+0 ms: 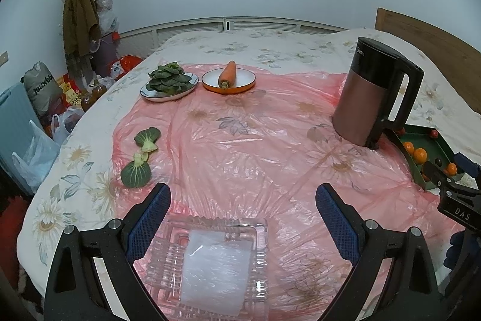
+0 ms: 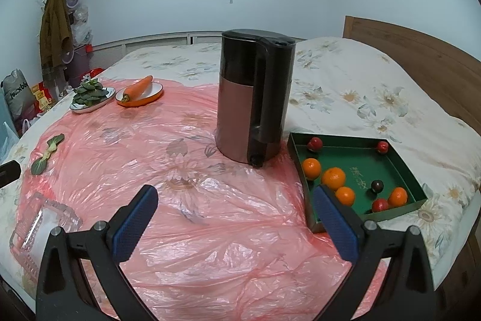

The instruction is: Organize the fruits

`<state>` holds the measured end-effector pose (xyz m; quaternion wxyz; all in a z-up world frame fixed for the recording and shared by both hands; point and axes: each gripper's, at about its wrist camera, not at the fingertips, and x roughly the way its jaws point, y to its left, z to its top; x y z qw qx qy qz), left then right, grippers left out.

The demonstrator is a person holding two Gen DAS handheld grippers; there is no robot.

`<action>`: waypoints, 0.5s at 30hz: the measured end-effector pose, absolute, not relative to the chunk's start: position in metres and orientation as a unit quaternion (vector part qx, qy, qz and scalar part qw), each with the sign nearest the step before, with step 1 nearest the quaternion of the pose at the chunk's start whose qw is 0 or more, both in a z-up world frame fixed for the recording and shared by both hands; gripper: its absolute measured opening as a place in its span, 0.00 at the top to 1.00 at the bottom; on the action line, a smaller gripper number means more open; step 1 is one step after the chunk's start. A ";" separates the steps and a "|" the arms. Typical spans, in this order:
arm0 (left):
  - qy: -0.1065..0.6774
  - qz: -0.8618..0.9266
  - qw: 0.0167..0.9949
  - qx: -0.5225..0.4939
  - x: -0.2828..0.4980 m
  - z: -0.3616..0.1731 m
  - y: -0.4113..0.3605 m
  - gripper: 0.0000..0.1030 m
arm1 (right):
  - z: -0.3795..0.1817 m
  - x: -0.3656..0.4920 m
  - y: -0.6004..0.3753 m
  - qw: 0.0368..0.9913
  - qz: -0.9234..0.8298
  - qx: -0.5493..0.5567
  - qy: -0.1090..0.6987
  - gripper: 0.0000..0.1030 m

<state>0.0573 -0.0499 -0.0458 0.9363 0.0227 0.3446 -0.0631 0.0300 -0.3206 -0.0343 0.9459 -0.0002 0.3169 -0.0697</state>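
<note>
A: Left wrist view. Report finger state and layout, using the kettle [image 1: 375,92] as datum.

B: The left gripper [image 1: 242,212] has its fingers spread wide and holds nothing. It hovers over a clear ribbed glass dish [image 1: 210,266], well in front of the kettle and to its left. The fruits lie in a green tray [image 1: 433,140] just behind and right of the kettle base. Far left of the kettle, a carrot [image 1: 227,73] rests on an orange-rimmed plate [image 1: 228,84], beside a plate of leafy greens [image 1: 170,83].

A: Right wrist view.

B: The right gripper [image 2: 237,212] is also spread wide and empty, in front of the kettle. The tray sits just right of the kettle, holding four oranges [image 2: 333,178], three small red fruits [image 2: 314,144] and one dark one [image 2: 377,186].

A: Hazards?

B: Judgement only. The fruits are smooth and round and may roll from the blue textured pads or across the tray floor. The tray wall looks like thin card and may buckle or shift if a finger presses it. The pink plastic sheet [image 2: 210,215] is glossy and wrinkled over a soft bed [image 2: 360,86], so the tall kettle could tip if an elbow or gripper brushes it. The glass dish is hard and slick, and fruit dropped in may bounce out.
</note>
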 end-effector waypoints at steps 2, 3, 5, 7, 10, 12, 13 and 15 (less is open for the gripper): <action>0.344 -0.062 0.937 0.021 0.057 -0.045 -0.049 0.08 | -0.034 0.030 -0.320 0.946 -0.069 -0.003 0.318 0.00; 0.343 -0.061 0.937 0.021 0.057 -0.045 -0.048 0.08 | -0.034 0.030 -0.319 0.946 -0.068 -0.003 0.318 0.00; 0.342 -0.060 0.937 0.019 0.057 -0.044 -0.047 0.08 | -0.033 0.031 -0.319 0.946 -0.068 -0.004 0.318 0.00; 0.341 -0.060 0.938 0.017 0.057 -0.043 -0.046 0.08 | -0.033 0.031 -0.319 0.946 -0.068 -0.004 0.318 0.00; 0.342 -0.062 0.937 0.018 0.057 -0.043 -0.046 0.08 | -0.033 0.031 -0.318 0.946 -0.068 -0.004 0.318 0.00; 0.343 -0.061 0.937 0.017 0.057 -0.042 -0.045 0.08 | -0.033 0.031 -0.318 0.945 -0.067 -0.005 0.319 0.00; 0.342 -0.062 0.937 0.017 0.057 -0.043 -0.045 0.08 | -0.034 0.031 -0.317 0.945 -0.066 -0.007 0.320 0.00; 0.342 -0.061 0.938 0.016 0.057 -0.042 -0.045 0.08 | -0.034 0.031 -0.316 0.945 -0.064 -0.008 0.320 0.00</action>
